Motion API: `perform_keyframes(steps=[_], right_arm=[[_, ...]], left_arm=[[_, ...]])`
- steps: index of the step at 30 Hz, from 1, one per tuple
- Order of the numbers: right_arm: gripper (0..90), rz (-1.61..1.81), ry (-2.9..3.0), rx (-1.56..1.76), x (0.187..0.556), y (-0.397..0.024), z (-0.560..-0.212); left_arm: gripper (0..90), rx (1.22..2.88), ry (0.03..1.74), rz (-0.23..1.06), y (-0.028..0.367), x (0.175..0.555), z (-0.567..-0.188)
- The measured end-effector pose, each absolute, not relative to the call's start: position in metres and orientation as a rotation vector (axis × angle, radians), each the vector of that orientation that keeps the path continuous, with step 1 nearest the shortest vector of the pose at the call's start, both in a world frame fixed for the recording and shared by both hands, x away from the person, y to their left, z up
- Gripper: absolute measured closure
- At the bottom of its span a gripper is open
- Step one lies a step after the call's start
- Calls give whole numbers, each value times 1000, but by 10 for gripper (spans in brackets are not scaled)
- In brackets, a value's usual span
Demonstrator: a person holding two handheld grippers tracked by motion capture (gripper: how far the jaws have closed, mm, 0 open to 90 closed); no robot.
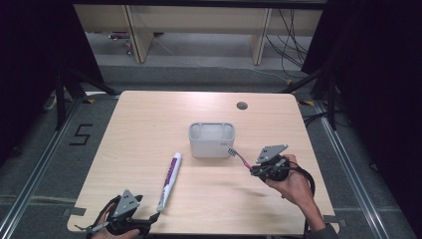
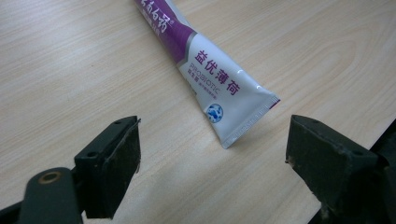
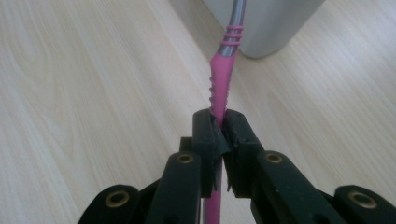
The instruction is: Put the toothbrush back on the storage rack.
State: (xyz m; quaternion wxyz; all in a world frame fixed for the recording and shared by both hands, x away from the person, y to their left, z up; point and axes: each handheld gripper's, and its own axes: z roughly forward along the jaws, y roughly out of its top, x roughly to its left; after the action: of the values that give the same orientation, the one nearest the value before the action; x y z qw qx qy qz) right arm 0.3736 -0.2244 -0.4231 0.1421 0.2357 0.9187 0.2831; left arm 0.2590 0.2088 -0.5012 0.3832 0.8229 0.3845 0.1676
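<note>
1. My right gripper (image 1: 253,168) is clenched on the pink toothbrush (image 3: 219,84), lifted near the table's right edge beside the grey holder (image 1: 211,140); a thin grip could let it twist or slip.
2. My left gripper (image 2: 212,158) is released at the table's front edge, the toothpaste tube (image 2: 219,84) between its jaws; closing on the crimp might skid it off.

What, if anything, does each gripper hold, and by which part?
The right gripper holds the toothbrush by its pink handle. The left gripper holds nothing; its fingers stand open near the toothpaste tube.

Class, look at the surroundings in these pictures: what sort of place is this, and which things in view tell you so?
Probably a lab set up for recording handling tasks, not a home. A lone wooden table stands between dark curtains, a number 5 is taped on the floor, and loose cables trail behind.
</note>
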Motion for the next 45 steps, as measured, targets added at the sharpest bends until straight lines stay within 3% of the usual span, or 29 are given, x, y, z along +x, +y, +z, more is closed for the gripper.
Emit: perform_keyframes(steps=[25, 45], right_arm=[[842, 1250, 2408, 746, 403, -220, -394], [842, 1404, 2259, 838, 432, -221, -378]], left_arm=[[174, 2094, 980, 428, 208, 259, -502], [174, 2090, 979, 429, 208, 259, -503]])
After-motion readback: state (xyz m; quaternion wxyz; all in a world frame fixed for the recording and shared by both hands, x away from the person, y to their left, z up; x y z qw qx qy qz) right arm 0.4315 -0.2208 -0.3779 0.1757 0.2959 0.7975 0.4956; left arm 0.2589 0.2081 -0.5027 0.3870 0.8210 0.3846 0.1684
